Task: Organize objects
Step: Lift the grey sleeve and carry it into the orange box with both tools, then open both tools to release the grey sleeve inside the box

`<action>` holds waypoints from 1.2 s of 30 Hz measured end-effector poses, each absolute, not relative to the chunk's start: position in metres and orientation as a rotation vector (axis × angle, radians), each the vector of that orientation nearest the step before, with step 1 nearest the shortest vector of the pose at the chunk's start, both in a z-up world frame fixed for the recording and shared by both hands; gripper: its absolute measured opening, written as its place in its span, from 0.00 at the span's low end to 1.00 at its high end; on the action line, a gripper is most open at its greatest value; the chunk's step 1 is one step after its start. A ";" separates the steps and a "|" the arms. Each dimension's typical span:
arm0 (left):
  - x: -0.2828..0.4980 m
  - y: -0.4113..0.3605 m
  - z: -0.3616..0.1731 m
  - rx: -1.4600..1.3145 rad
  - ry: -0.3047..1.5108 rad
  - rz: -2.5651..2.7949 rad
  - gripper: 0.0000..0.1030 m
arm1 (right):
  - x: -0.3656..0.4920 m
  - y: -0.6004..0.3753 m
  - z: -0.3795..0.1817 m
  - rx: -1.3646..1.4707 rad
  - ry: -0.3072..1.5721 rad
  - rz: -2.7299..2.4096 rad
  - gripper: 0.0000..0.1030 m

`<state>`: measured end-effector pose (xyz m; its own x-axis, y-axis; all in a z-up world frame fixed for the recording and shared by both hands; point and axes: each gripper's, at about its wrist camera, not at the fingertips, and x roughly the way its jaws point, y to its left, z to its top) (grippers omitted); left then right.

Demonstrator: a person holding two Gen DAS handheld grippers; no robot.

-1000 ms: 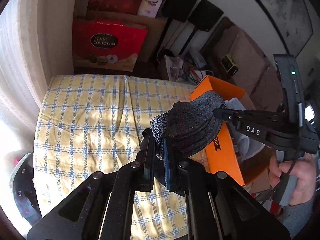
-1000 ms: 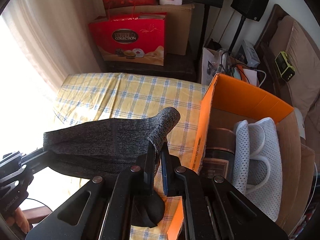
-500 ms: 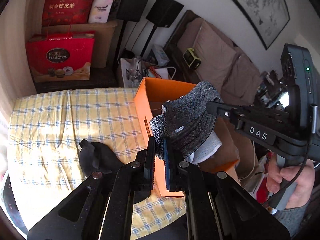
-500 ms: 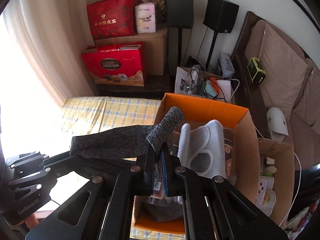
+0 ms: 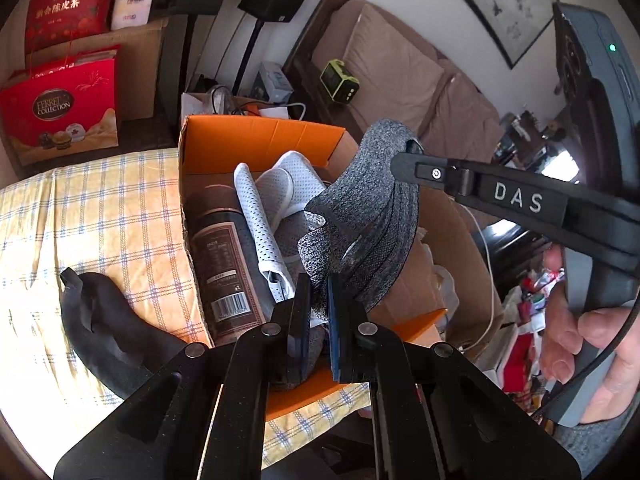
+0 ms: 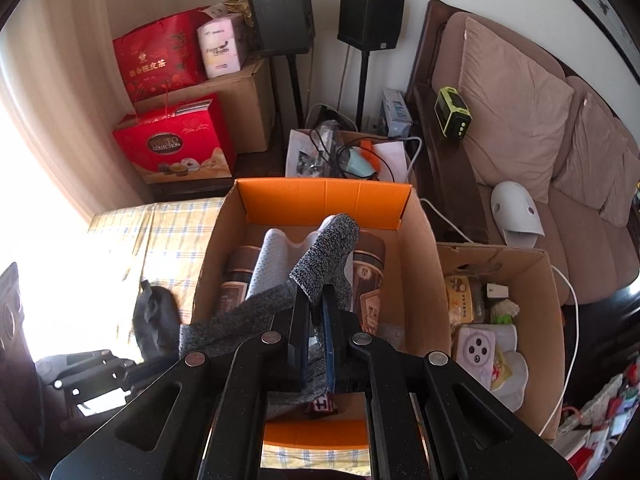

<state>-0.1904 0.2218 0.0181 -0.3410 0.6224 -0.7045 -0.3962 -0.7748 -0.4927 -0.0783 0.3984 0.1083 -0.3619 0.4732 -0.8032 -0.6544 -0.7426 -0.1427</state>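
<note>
Pinching one grey sock (image 5: 372,216), both grippers' fingers hang over the crowded orange box (image 6: 324,196).

My way down into the orange box (image 6: 324,196) was crowded by brown canisters (image 5: 224,256) and white mesh slippers (image 5: 272,200); the checked cloth (image 5: 100,208) beside it lay open, apart from a black cloth (image 5: 104,320).

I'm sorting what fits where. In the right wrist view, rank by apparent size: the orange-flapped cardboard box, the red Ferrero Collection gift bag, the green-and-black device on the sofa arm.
1. Orange-flapped cardboard box, though nearest.
2. Red Ferrero Collection gift bag.
3. Green-and-black device.
</note>
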 end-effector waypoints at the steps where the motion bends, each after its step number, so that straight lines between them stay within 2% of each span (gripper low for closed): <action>1: -0.190 0.224 0.015 -1.269 -0.316 2.135 0.07 | -0.080 0.401 0.107 -1.161 0.281 2.136 0.05; 9: -0.195 0.238 -0.005 -1.305 -0.326 2.124 0.08 | -0.115 0.423 0.092 -1.162 0.326 2.161 0.04; 12: -0.197 0.245 -0.012 -1.326 -0.297 2.109 0.12 | -0.132 0.435 0.082 -1.171 0.332 2.159 0.04; 14: -0.197 0.249 -0.015 -1.338 -0.265 2.111 0.21 | -0.142 0.444 0.073 -1.185 0.336 2.150 0.04; 16: -0.196 0.249 -0.015 -1.337 -0.243 2.116 0.36 | -0.149 0.449 0.065 -1.201 0.324 2.137 0.07; 18: -0.195 0.245 -0.012 -1.321 -0.239 2.135 0.43 | -0.150 0.453 0.062 -1.195 0.310 2.125 0.10; 19: -0.195 0.242 -0.010 -1.316 -0.238 2.138 0.50 | -0.149 0.454 0.063 -1.184 0.314 2.128 0.11; 20: -0.194 0.240 -0.009 -1.310 -0.243 2.136 0.55 | -0.148 0.455 0.065 -1.170 0.313 2.136 0.21; 21: -0.195 0.237 -0.007 -1.306 -0.253 2.137 0.62 | -0.146 0.456 0.068 -1.154 0.300 2.138 0.42; 23: -0.196 0.229 -0.005 -1.303 -0.285 2.143 0.64 | -0.142 0.456 0.078 -1.103 0.255 2.132 0.60; 27: -0.200 0.212 0.000 -1.305 -0.330 2.152 0.68 | -0.133 0.455 0.093 -1.079 0.280 2.151 0.59; 31: -0.200 0.188 0.005 -1.296 -0.358 2.193 0.80 | -0.126 0.441 0.103 -1.071 0.252 2.169 0.60; 36: -0.200 0.159 0.005 -1.319 -0.347 2.256 0.82 | -0.124 0.422 0.103 -1.083 0.243 2.203 0.60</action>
<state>-0.1999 0.1586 0.0049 -0.4055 0.5378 -0.7391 -0.2905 -0.8425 -0.4537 -0.1240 0.4219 0.1027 -0.4377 0.4806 -0.7599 -0.6345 -0.7639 -0.1177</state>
